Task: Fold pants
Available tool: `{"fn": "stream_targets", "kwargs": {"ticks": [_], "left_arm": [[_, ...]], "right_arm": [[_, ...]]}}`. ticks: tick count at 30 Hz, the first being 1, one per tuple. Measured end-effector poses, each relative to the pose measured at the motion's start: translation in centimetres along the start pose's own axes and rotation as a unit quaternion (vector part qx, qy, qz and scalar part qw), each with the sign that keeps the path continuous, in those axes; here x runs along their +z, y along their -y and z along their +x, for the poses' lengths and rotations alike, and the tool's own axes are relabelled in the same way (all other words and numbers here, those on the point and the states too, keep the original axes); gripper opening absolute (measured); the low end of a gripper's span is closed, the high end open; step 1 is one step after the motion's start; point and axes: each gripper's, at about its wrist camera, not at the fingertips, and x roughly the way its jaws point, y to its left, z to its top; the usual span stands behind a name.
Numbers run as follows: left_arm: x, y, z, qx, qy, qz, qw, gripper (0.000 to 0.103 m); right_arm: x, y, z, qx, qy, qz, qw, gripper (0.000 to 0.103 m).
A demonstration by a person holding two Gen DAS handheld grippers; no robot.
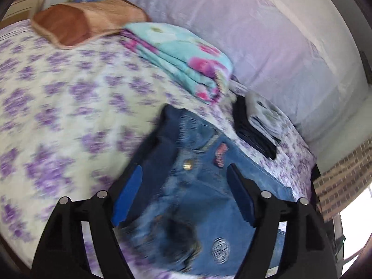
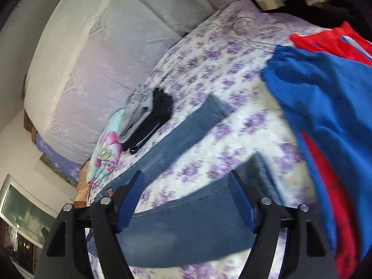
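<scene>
Surface: bed with a purple-flowered sheet (image 1: 58, 97); folded blanket (image 1: 181, 55) and a dark clothes stack (image 2: 151, 116) lie nearby.
Pants: your jeans (image 1: 204, 186) lie spread flat, waist under the left tongs, both legs (image 2: 186, 125) splayed apart.
Left gripper (image 1: 186, 195): wide open, holding nothing.
Right gripper (image 2: 186, 200): wide open, empty.
Progress: you have laid them out; no fold shows yet.

Left hand-held gripper (image 1: 184, 186): matte black plastic frame, two angular fingers, each lined inside with a ribbed blue pad (image 1: 127, 196). Four round silver pin heads (image 1: 101, 194) sit across the linkage arms. Right hand-held gripper (image 2: 186, 191): same build, black fingers, ribbed blue pads (image 2: 130, 201), silver pins (image 2: 265, 200).
</scene>
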Motion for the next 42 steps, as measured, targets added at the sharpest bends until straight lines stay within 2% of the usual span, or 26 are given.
{"fn": "stream_targets", "kwargs": {"ticks": [3, 6, 8, 9, 12, 17, 19, 22, 25, 30, 32, 33, 36, 37, 38, 40, 41, 42], "left_arm": [[1.5, 2.8, 4.4, -0.014, -0.027, 0.019, 0.9993, 0.073], [3.1, 3.2, 9.6, 0.0, -0.058, 0.006, 0.9983, 0.073], [3.9, 2.1, 12.9, 0.021, -0.081, -0.009, 0.9964, 0.073], [4.3, 1.3, 14.1, 0.036, -0.082, -0.023, 0.9957, 0.072], [4.9, -0.5, 15.8, 0.046, -0.086, -0.036, 0.9946, 0.072], [5.0, -0.2, 17.5, 0.095, -0.067, 0.038, 0.9925, 0.072], [4.9, -0.3, 18.1, 0.102, -0.067, 0.054, 0.9911, 0.072], [5.1, -0.7, 18.0, 0.094, -0.065, 0.045, 0.9925, 0.072], [5.4, -0.6, 17.1, 0.085, -0.057, 0.031, 0.9943, 0.072], [6.7, -0.2, 14.8, 0.055, -0.04, 0.003, 0.9977, 0.073], [6.8, -0.4, 14.2, 0.035, -0.038, -0.013, 0.9986, 0.073], [6.8, -0.4, 14.3, 0.027, -0.043, -0.015, 0.9986, 0.074], [6.3, -0.7, 15.8, 0.062, -0.058, 0.0, 0.9964, 0.075], [6.1, -1.1, 16.6, 0.074, -0.066, 0.0, 0.9951, 0.075], [6.0, -1.7, 17.3, 0.074, -0.073, 0.001, 0.9946, 0.075], [6.0, -2.1, 17.4, 0.082, -0.067, 0.005, 0.9944, 0.075], [6.1, -2.2, 17.1, 0.109, -0.065, 0.0, 0.9919, 0.075], [6.3, -2.3, 16.8, 0.113, -0.066, -0.01, 0.9913, 0.075]], "right_arm": [[1.1, -1.6, 2.6, 0.009, -0.018, -0.014, 1.0, 0.077], [2.9, -2.6, 6.0, 0.017, -0.03, -0.021, 0.999, 0.078], [3.9, -2.7, 8.8, 0.018, -0.045, -0.014, 0.999, 0.079], [4.3, -2.6, 10.0, 0.012, -0.05, -0.008, 0.999, 0.079], [5.5, -1.3, 14.3, -0.012, -0.07, 0.014, 0.997, 0.079], [6.6, 2.4, 20.0, -0.077, -0.106, 0.044, 0.99, 0.079], [6.8, 3.6, 20.1, -0.052, -0.099, 0.054, 0.992, 0.078], [7.1, 4.3, 19.0, -0.052, -0.104, 0.071, 0.991, 0.071], [8.6, 5.0, 16.1, -0.045, -0.068, 0.092, 0.992, 0.072], [11.6, 3.8, 14.7, -0.044, -0.044, 0.058, 0.996, 0.072], [11.6, 3.2, 15.3, -0.014, -0.057, 0.051, 0.997, 0.072], [11.4, 3.0, 15.9, -0.013, -0.066, 0.044, 0.997, 0.072], [10.5, 4.3, 18.4, -0.06, -0.09, 0.041, 0.993, 0.072], [10.4, 5.3, 19.1, -0.066, -0.096, 0.046, 0.992, 0.066], [10.3, 6.4, 19.3, -0.064, -0.099, 0.051, 0.992, 0.05], [10.6, 7.0, 18.6, -0.069, -0.1, 0.057, 0.991, 0.034], [10.8, 7.0, 18.1, -0.064, -0.104, 0.063, 0.991, 0.035], [11.2, 6.6, 17.6, -0.063, -0.1, 0.061, 0.991, 0.036]]}}
